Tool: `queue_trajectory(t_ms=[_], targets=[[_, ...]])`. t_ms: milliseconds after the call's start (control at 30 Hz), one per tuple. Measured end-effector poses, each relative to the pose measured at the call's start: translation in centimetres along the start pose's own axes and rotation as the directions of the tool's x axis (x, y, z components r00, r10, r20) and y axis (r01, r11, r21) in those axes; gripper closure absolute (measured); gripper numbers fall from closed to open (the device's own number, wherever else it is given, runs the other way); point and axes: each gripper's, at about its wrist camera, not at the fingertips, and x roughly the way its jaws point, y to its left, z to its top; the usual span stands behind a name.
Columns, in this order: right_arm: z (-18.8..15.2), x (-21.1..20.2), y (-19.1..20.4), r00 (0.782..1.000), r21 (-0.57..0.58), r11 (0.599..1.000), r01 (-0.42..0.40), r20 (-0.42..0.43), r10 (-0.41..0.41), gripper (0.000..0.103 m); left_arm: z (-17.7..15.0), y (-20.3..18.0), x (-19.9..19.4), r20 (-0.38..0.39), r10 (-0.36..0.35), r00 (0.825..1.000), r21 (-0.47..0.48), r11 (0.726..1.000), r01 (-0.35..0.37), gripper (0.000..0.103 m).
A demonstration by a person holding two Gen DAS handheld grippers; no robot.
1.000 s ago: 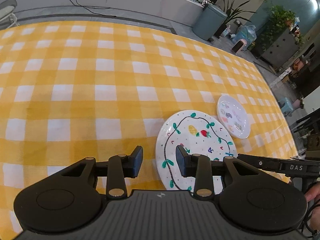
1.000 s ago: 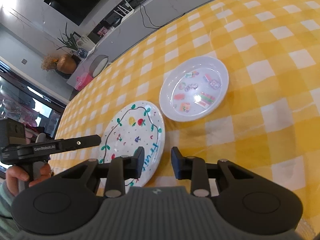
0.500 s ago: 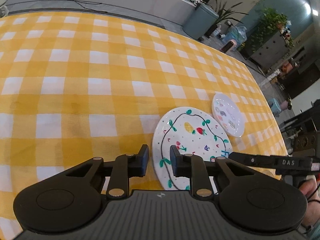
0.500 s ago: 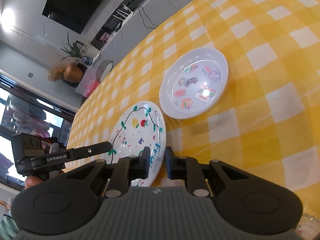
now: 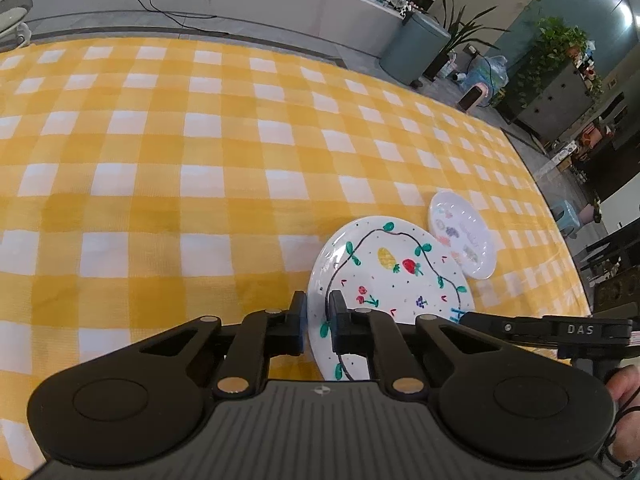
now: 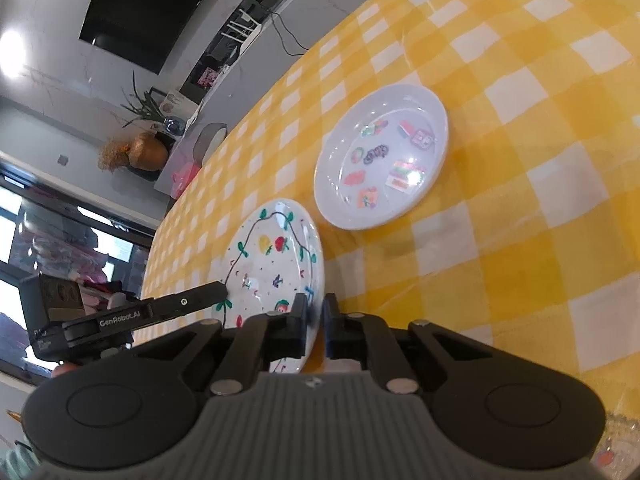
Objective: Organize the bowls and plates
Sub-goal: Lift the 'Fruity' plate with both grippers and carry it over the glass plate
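A large white plate [image 5: 396,272] painted with a vine and fruits lies on the yellow checked cloth. In the left wrist view my left gripper [image 5: 318,320] straddles its left rim, jaws closing, pads against the rim. My right gripper [image 6: 316,316] is closing on the opposite rim of the same large plate [image 6: 272,264], which is pinched between its pads. Just beyond lies a smaller white plate [image 5: 462,240] with stickers, seen again as the small plate [image 6: 380,156] in the right wrist view. Each view shows the other gripper's finger at the large plate's edge.
The checked tablecloth [image 5: 200,160] stretches wide to the left and far side. The table's right edge runs close behind the small plate. A person's hand [image 5: 624,384] holds the right gripper's handle. A grey bin [image 5: 412,48] and potted plants stand on the floor beyond.
Both pairs of jaws have come together from well apart onto the large plate's rim, one on each side. The right wrist view has rolled slightly; neither plate has shifted on the cloth.
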Motion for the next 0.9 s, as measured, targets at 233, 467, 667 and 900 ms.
queue_trajectory(t_ms=[233,467,667,900], targets=[[0.3,-1.1,0.1,0.999,0.025,1.0,-0.019,0.033,0.018,0.097,0.5,-1.3,-1.2,0.01,0.004,1.0,-0.015,1.0,-0.004,0.092],[-0.1,-3.7,-0.1,0.997,0.068,0.997,-0.023,0.075,0.018,0.096,0.7,-4.9,-2.9,0.021,0.027,0.999,-0.015,1.0,-0.026,0.092],[-0.6,-7.5,-0.3,0.995,0.084,0.996,-0.013,0.105,0.005,0.095,-0.2,-9.0,-4.3,0.033,0.044,0.998,-0.011,0.999,-0.043,0.092],[-1.3,-12.6,-0.5,0.993,0.078,0.997,0.024,0.113,-0.033,0.095,-3.1,-14.0,-4.6,0.063,0.069,0.996,-0.028,0.997,-0.067,0.092]])
